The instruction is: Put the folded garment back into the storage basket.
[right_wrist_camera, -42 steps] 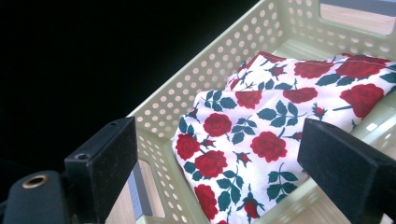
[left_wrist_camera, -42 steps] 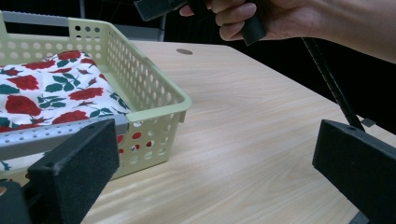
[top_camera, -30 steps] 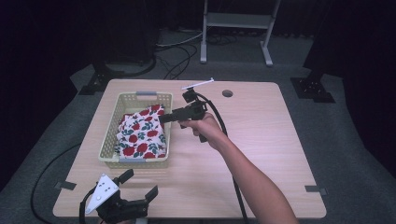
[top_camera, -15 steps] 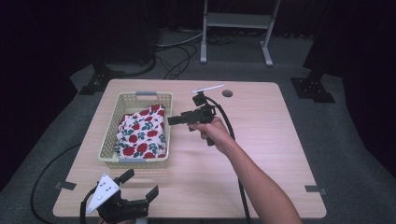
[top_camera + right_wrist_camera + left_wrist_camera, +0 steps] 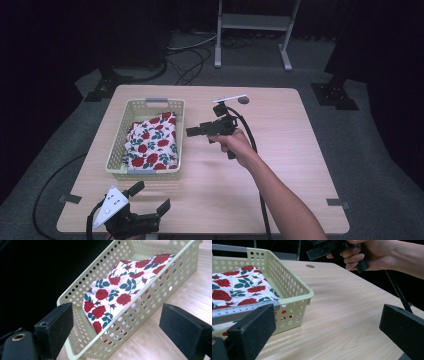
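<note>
A pale green perforated basket [image 5: 145, 172] stands on the left half of the wooden table, with a folded white cloth printed with red roses [image 5: 152, 142] lying inside it. A hand holds my right gripper [image 5: 192, 131] in the air just right of the basket, pointing at it. In the right gripper view its jaws stand wide apart, open, framing the basket [image 5: 85, 282] and cloth [image 5: 117, 292]. My left gripper [image 5: 150, 196] rests at the table's front left edge, open and empty. It faces the basket [image 5: 294, 298], the cloth [image 5: 234, 290] and the right gripper [image 5: 317, 252].
The tabletop [image 5: 280, 165] stretches bare to the right of the basket. A small dark round grommet [image 5: 243, 100] sits near the far edge. A cable [image 5: 252, 145] trails from the right gripper along the forearm. A metal stand [image 5: 252, 22] and floor cables lie beyond the table.
The right gripper has drawn back to the right and slightly nearer, from over the basket's right rim to just beside it. The left gripper has stayed put.
</note>
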Action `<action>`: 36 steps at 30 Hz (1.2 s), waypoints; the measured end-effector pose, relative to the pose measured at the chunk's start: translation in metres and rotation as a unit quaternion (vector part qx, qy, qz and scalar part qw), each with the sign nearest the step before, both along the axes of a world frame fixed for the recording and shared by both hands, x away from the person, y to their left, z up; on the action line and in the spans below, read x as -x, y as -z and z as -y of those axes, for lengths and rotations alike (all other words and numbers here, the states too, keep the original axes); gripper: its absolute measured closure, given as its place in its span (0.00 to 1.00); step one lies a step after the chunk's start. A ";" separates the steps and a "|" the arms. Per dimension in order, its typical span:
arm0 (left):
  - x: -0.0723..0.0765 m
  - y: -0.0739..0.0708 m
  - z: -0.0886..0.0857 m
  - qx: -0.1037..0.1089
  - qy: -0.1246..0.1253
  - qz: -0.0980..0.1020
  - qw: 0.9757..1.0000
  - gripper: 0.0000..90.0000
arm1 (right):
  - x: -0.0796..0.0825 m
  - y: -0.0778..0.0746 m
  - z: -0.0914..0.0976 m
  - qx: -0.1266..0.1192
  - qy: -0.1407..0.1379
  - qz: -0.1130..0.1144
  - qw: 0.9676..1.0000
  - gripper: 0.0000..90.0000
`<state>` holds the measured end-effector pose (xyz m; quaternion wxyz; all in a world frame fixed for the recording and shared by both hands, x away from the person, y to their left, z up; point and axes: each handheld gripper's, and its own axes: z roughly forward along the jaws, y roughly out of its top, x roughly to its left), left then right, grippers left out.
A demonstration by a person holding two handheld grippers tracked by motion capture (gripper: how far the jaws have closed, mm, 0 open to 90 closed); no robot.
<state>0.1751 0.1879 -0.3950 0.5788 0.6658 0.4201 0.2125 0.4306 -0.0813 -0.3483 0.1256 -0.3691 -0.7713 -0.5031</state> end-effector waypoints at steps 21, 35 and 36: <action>-0.001 0.001 -0.001 0.003 -0.001 -0.004 1.000 0.00 | 0.006 0.008 0.024 -0.002 0.021 -0.005 1.000 0.12; -0.001 0.001 -0.001 0.004 -0.002 -0.005 1.000 0.00 | 0.018 0.013 0.048 0.013 0.030 0.000 0.999 0.12; -0.001 0.001 0.000 0.004 -0.002 -0.005 1.000 0.00 | 0.019 0.013 0.050 0.016 0.032 0.002 0.999 0.12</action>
